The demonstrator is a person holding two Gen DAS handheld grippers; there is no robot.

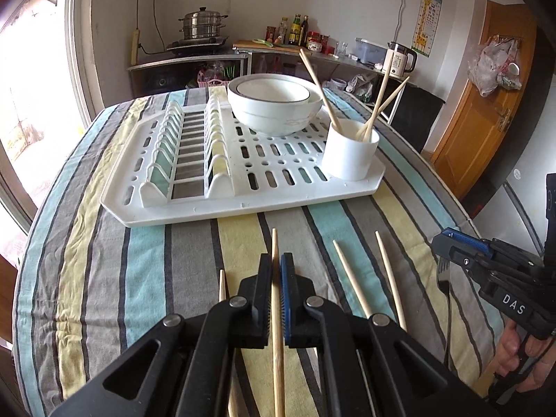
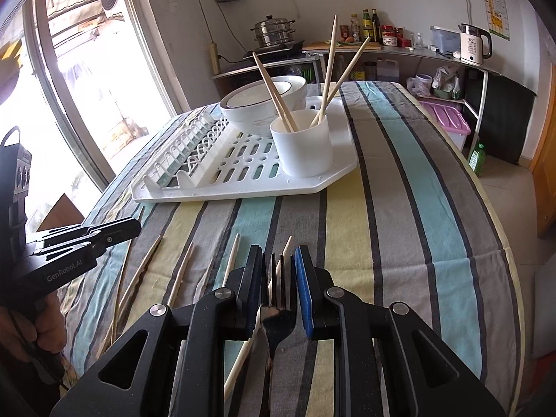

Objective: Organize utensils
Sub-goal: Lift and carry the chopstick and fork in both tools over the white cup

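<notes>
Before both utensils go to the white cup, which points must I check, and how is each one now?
1. Left gripper shut on chopstick: ok.
2. Right gripper shut on fork: ok.
3. White cup upright on drying rack: ok.
4. Room left in the cup: ok, it holds only a few chopsticks.
5. The two grippers apart: ok.
6. Fork fully off the tablecloth: cannot tell.

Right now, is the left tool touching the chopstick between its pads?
Touching. The left wrist view shows the left tool shut on the chopstick, both pads pressed against its sides with no gap.
</notes>
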